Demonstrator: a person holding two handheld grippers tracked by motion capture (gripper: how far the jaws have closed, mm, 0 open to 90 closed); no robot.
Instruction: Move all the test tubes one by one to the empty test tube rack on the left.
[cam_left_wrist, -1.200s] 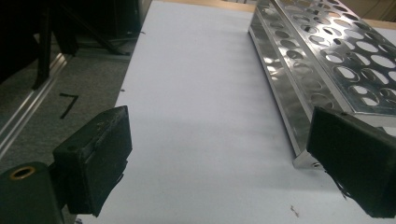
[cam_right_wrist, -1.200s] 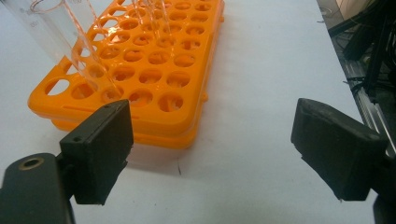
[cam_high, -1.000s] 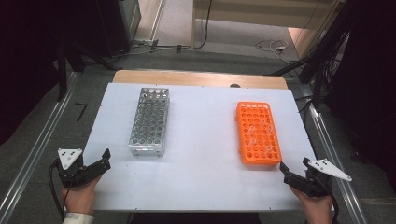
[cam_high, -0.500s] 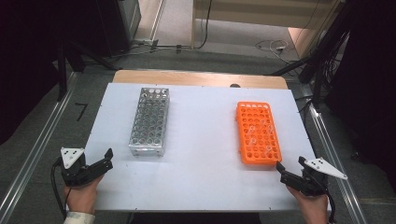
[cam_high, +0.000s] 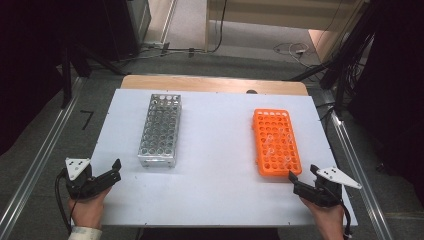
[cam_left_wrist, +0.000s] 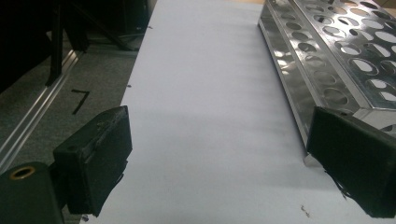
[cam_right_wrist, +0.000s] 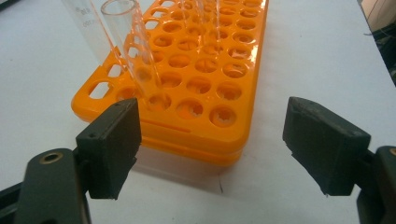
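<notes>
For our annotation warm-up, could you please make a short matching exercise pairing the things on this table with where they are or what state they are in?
Column one:
1. metal rack
2. orange rack
3. left gripper
4. clear tube

Column two:
A. open, near the table's front left corner
B. stands in a hole of the orange rack
C. left half of the table, holes empty
D. right half of the table

Pairs: 1-C, 2-D, 3-A, 4-B
</notes>
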